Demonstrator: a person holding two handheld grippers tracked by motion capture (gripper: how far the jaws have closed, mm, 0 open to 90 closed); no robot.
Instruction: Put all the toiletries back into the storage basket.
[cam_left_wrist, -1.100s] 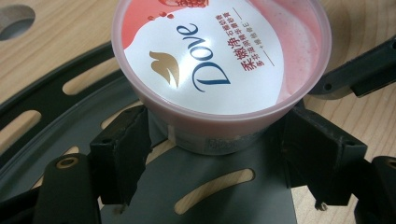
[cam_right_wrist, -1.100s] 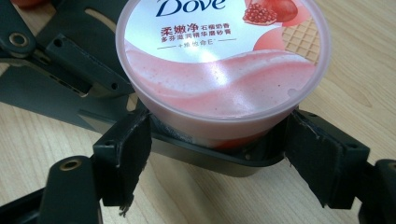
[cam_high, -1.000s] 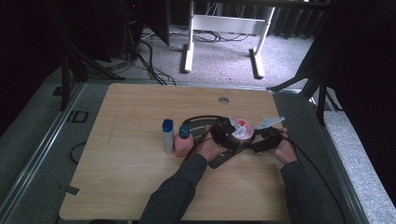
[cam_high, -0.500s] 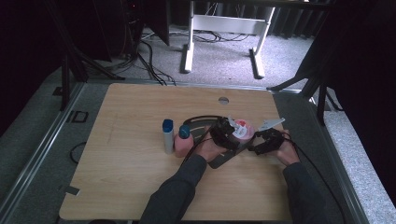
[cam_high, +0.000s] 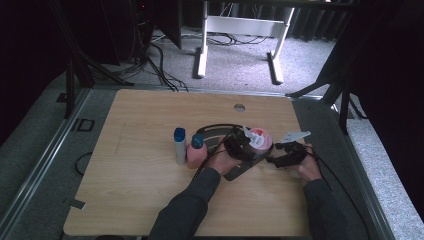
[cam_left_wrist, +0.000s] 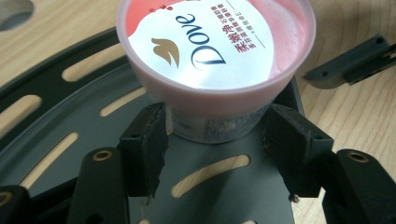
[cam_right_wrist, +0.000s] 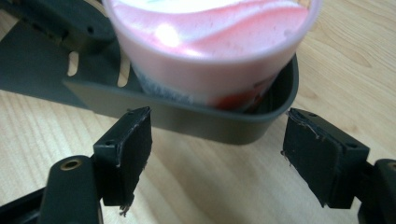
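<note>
Left gripper view: left gripper (cam_left_wrist: 215, 135) jaws closing around pink lidded Dove tub (cam_left_wrist: 215, 60) in grey slotted tray (cam_left_wrist: 70, 126); right gripper (cam_right_wrist: 217, 144) open; risk: tub tipping.

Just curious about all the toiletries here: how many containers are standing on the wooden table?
3: a slim white bottle with a blue cap, a pink bottle with a dark blue cap right beside it, and a pink Dove tub in the dark slotted tray.

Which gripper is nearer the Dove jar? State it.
Left. The left gripper has its jaws around the Dove jar, just closing in; the right gripper waits open outside the dark tray.
</note>
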